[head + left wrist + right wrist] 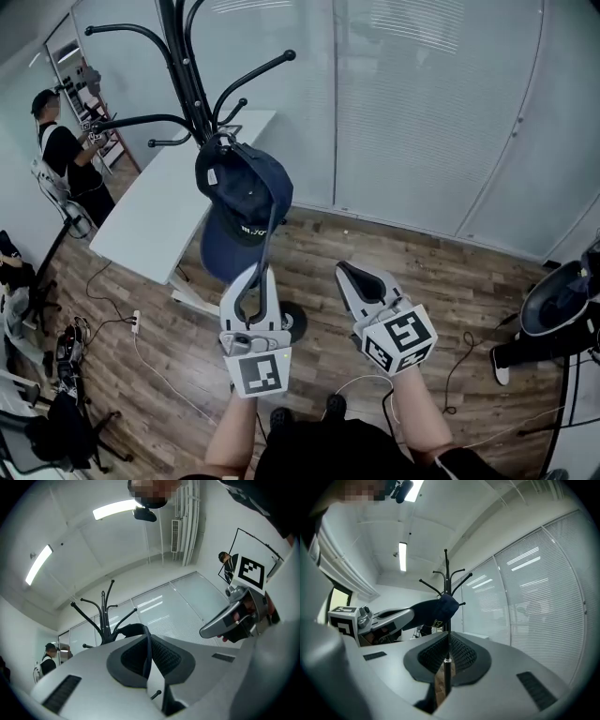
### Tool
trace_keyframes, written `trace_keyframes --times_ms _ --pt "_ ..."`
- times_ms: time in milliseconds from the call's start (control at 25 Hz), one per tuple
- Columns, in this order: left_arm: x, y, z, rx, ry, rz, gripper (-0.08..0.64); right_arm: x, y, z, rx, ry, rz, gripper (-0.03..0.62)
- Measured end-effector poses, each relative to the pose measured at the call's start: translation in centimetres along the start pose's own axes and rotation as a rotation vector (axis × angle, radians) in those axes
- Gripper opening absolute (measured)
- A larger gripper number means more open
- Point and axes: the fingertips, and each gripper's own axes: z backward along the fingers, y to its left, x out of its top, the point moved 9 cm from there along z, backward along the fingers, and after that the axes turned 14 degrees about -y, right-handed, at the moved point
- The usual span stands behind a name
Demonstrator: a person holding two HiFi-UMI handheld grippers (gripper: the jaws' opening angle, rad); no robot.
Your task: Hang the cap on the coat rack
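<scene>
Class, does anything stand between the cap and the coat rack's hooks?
Nothing visible does. The cap, clamped in the left gripper, sits right at the lower hooks of the coat rack; the right gripper is off to the side.

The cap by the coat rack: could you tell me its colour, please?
A navy blue fabric cap, clearest in the head view.

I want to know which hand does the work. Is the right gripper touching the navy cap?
Apart. The head view shows wood floor between the right gripper and the navy cap, which the left gripper holds.
</scene>
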Motion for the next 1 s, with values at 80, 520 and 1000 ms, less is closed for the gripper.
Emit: trace_keyframes --times_ms 80,520,1000 --pt "0.0 -0.4 -0.3 0.014 0.019 -0.012 0.031 -0.2 -0.7 0.1 0.020 0.003 -0.010 0.032" --pt "-0.8 -1.3 -0.4 0.022 0.088 -0.023 0.031 -1.9 -1.1 -0.3 0.083 0.045 -0.064 0.032" --pt "-4.9 0.8 -1.1 0.018 0.084 0.114 0.031 -2.0 0.1 -2.8 0.039 0.049 -0.044 0.034"
